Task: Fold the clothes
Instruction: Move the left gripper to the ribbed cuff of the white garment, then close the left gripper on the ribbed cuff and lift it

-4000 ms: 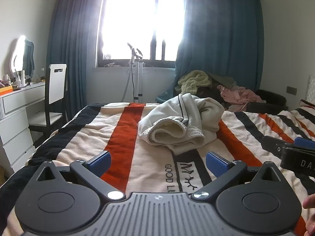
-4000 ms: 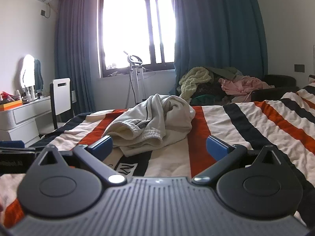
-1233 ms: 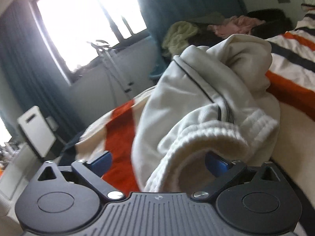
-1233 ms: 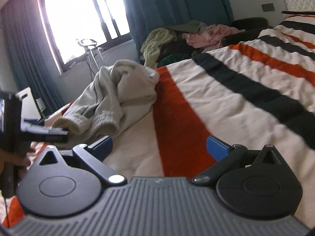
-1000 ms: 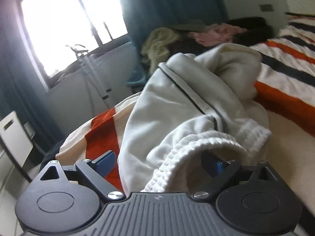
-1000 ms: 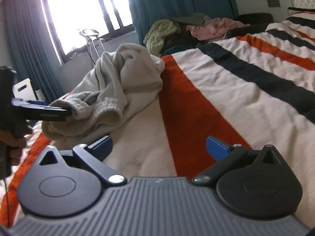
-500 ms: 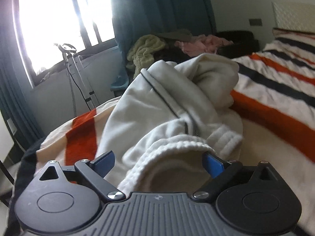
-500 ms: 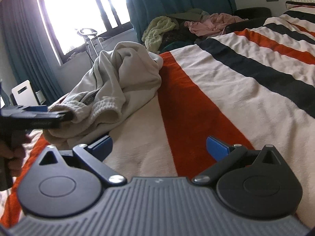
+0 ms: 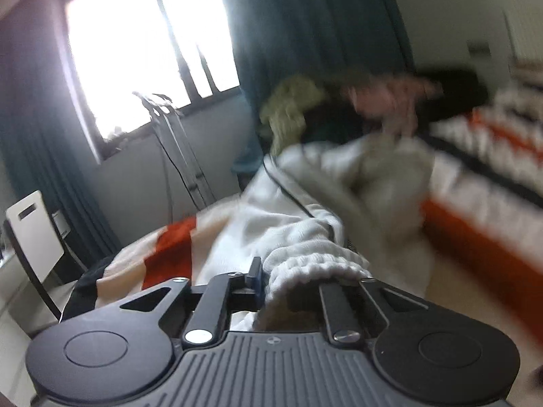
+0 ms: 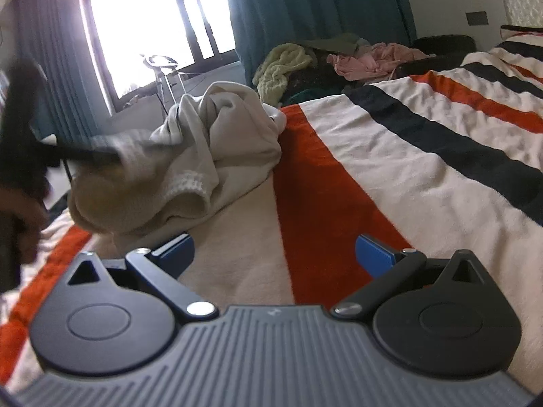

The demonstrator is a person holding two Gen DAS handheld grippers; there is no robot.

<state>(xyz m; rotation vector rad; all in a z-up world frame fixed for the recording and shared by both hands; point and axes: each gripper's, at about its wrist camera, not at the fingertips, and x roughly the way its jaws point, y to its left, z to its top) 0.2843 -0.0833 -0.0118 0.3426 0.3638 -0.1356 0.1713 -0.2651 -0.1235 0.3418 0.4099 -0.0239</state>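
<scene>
**Left jaws close on the ribbed hem**

Since half a second ago the left gripper point(image 9: 292, 281) has gone from wide apart around the ribbed hem point(image 9: 315, 264) to clamped on it; its jaws have just been closing, with that knitted edge between them, and the blurred view suggests the hand is on the move.

Across the striped bed point(image 10: 424, 156) the cream sweatshirt point(image 10: 220, 146) lies in a crumpled heap, left of centre in the right wrist view, well short of the clothes pile point(image 10: 339, 57) at the upper middle. Its bulk runs up and away from the left gripper, toward the centre right of the left wrist view, so pulling back on the hem would probably draw the garment out along that line.

Low in its own frame, the right gripper point(image 10: 275, 254) hovers over bare blanket, jaws apart and holding nothing. The sweatshirt sits up and to the left of it, near but not touching. The left hand is plainly the nearer one.
</scene>
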